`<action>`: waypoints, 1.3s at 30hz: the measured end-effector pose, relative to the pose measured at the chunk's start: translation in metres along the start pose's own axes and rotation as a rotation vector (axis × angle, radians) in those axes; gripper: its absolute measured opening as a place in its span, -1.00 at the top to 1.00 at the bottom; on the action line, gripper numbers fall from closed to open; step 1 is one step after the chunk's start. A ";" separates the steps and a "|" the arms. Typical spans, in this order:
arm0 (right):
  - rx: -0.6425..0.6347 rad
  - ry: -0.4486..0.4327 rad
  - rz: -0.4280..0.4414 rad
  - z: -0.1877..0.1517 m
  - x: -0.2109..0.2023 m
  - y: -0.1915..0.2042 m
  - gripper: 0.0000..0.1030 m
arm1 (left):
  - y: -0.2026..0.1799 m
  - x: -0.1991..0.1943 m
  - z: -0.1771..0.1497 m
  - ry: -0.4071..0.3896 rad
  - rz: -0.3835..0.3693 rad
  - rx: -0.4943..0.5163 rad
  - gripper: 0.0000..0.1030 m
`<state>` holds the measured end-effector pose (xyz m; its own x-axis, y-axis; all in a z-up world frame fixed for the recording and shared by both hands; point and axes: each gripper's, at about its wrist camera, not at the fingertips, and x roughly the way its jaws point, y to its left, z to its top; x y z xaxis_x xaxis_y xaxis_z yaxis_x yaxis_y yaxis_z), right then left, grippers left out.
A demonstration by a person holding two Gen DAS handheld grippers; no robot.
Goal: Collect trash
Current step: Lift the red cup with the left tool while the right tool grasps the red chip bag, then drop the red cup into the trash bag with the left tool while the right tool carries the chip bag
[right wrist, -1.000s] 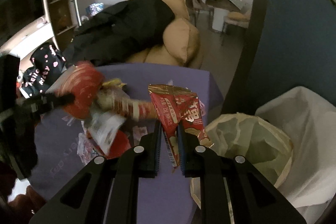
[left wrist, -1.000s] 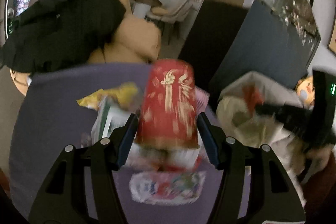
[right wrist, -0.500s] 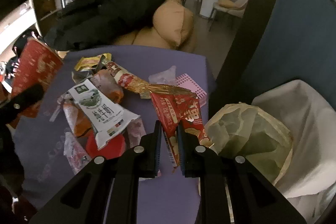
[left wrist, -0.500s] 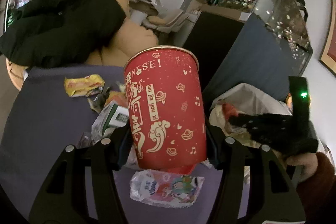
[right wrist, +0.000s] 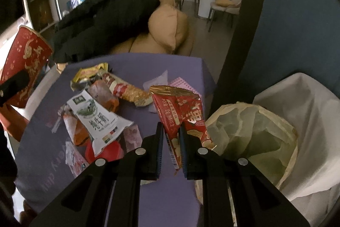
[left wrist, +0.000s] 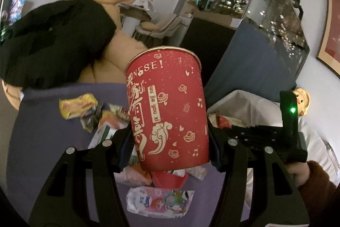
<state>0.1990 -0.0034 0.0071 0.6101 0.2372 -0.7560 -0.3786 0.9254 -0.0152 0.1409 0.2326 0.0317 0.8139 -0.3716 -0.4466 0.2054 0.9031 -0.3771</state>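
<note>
My left gripper point(left wrist: 170, 148) is shut on a tall red paper cup point(left wrist: 167, 107) with gold print, held upright above the purple table point(left wrist: 42, 146). The cup also shows at the left edge of the right wrist view point(right wrist: 23, 65). My right gripper point(right wrist: 171, 142) is shut on a red snack wrapper point(right wrist: 180, 112) and holds it at the table's right edge, beside the open trash bin point(right wrist: 252, 135) lined with a pale bag. Several wrappers lie on the table: a white-green pouch point(right wrist: 95, 118), a yellow packet point(left wrist: 77, 105), a cartoon-print packet point(left wrist: 159, 201).
A white bag point(right wrist: 308, 124) drapes the bin's far side. A tan sofa with a black coat point(right wrist: 110, 18) stands behind the table. A dark blue cabinet point(right wrist: 297, 35) with a fish tank point(left wrist: 265, 5) rises at the right.
The left gripper has lifted the red cup higher off the table and tilted it upright. The right gripper has carried the red wrapper slightly nearer the bin.
</note>
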 end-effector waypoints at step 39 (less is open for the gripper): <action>0.163 -0.312 -0.085 -0.034 -0.108 -0.191 0.70 | -0.204 0.198 -0.025 0.333 -0.185 0.248 -0.07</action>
<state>0.1816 -0.2157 0.0695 0.8272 0.2131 -0.5200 -0.2171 0.9746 0.0542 0.2467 -0.0304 0.0002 0.5408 -0.5437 -0.6418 0.4878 0.8243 -0.2874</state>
